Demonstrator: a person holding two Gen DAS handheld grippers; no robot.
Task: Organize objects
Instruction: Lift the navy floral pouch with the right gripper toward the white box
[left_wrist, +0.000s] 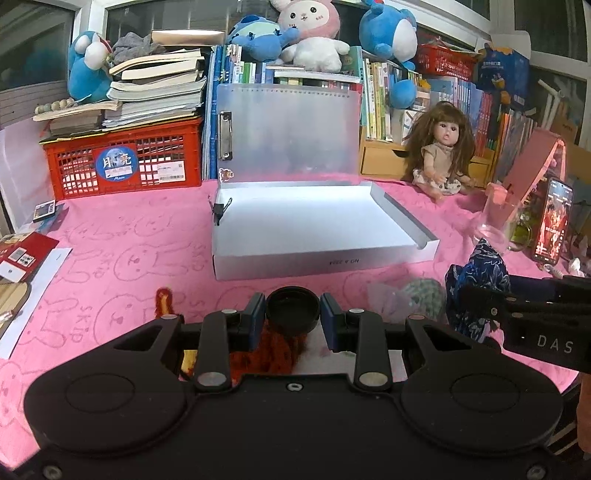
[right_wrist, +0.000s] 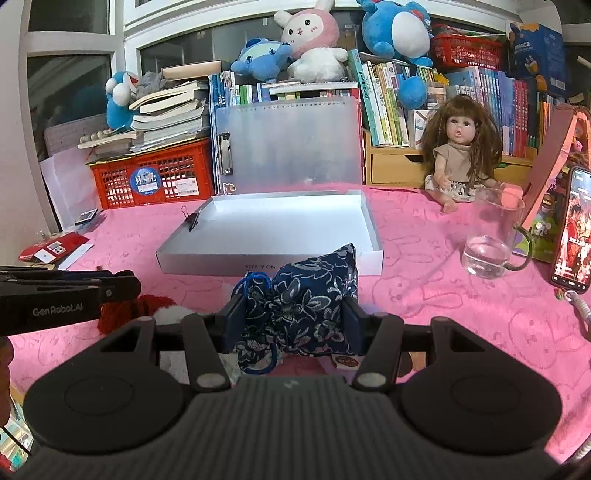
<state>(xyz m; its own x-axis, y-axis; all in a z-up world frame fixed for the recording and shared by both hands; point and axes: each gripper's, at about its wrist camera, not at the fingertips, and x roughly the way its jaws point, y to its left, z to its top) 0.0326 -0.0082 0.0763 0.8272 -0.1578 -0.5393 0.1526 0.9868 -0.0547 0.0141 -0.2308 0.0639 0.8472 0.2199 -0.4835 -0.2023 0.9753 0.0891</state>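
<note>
Cap (left_wrist: 293, 309): your left claw (left_wrist: 293, 317) pinches it.
Pouch (right_wrist: 306, 295): right claw (right_wrist: 291, 321) pinches it, box (right_wrist: 266, 264) at 12 o'clock awaiting both.

A: What sits under the left gripper (left_wrist: 293, 321)?

B: Something orange and woolly (left_wrist: 273, 354); the gripper's body covers most of it, so I can't say what it is.

A: And the blue flowered pouch (right_wrist: 306, 310)?

B: Its lower end is hidden behind the right gripper (right_wrist: 291, 319).

A: The phone (right_wrist: 570, 236) at the right edge of the pink cloth (right_wrist: 424, 280)?

B: Cut off by the picture's edge, its screen too blurred to read.

A: The print on the white box (right_wrist: 266, 264)?

B: Upside down, too small to read.
</note>
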